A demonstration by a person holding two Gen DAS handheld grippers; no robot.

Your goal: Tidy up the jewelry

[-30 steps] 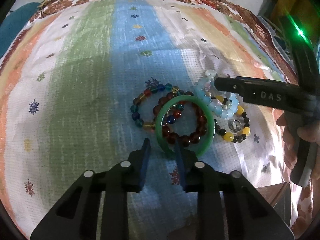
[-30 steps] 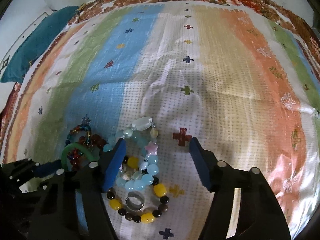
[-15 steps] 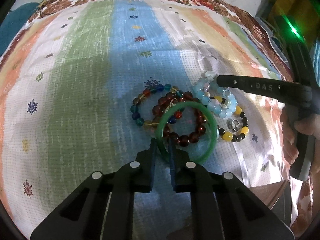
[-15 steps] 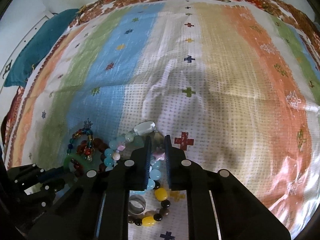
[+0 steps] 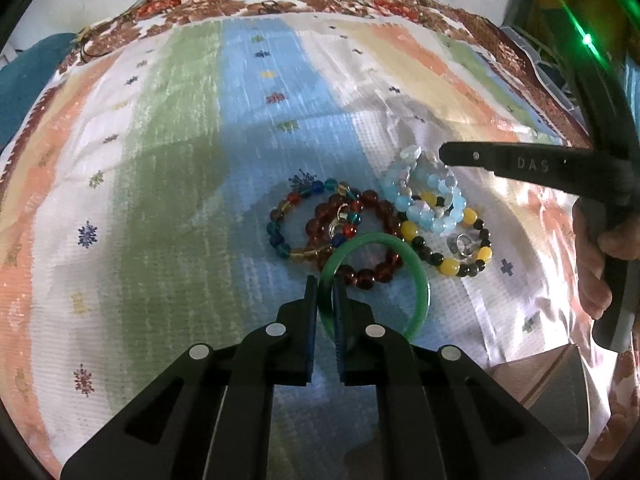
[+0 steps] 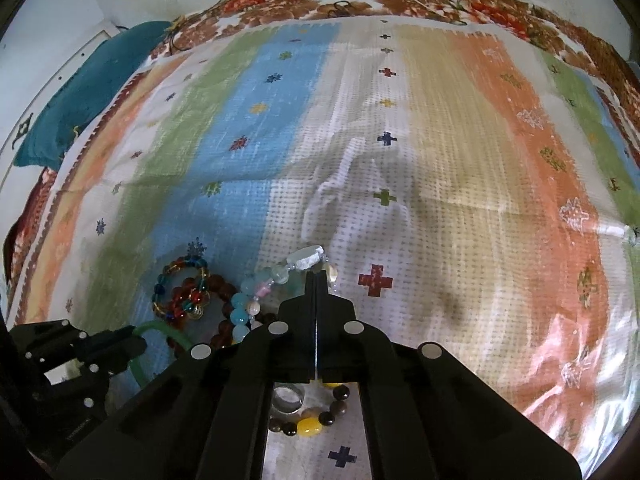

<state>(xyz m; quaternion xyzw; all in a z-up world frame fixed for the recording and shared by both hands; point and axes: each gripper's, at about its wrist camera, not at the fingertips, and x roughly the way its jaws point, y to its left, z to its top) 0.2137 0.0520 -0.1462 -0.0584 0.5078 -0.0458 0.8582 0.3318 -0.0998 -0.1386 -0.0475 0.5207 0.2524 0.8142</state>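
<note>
The left tongs (image 5: 325, 292) are pinched on the rim of the green bangle (image 5: 416, 276), which lies over the dark red bead bracelet (image 5: 384, 208) on the striped cloth (image 5: 180, 160). The right tongs (image 6: 316, 280) look fully closed, probably on the pale blue bead bracelet (image 6: 240, 308). Both grasps seem made; next comes lifting each piece clear of the tangled pile.

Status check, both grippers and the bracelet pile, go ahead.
Left gripper shut on green jade-like bangle. Right gripper shut on pale blue beaded bracelet. Dark red bead bracelet tangled through the bangle; yellow-and-black bead bracelet underneath the blue.
</note>
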